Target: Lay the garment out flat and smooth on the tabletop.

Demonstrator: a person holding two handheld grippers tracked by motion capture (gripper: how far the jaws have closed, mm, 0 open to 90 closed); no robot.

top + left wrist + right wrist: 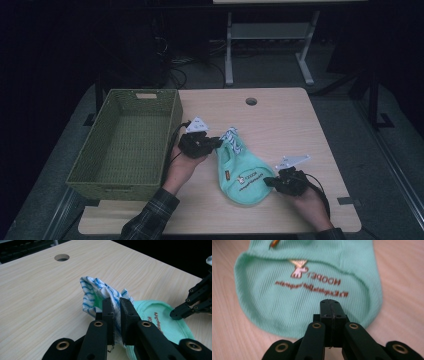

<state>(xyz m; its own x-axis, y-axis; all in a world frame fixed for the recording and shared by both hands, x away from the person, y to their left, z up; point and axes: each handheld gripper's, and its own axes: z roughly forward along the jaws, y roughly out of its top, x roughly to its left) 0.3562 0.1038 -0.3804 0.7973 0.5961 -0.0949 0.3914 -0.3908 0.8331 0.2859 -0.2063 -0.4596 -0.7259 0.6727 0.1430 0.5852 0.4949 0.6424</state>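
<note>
Left tool (pixel 116 305) clamped on striped cloth (pixel 96 293) at mint garment's (pixel 244 176) far end, right tool (pixel 330 303) shut empty at its near-right edge on worktop (pixel 280 117).

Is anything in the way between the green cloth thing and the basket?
Only the left gripper itself, clamped on the mint garment's striped end, sits between it and the green basket. Otherwise bare table.
</note>
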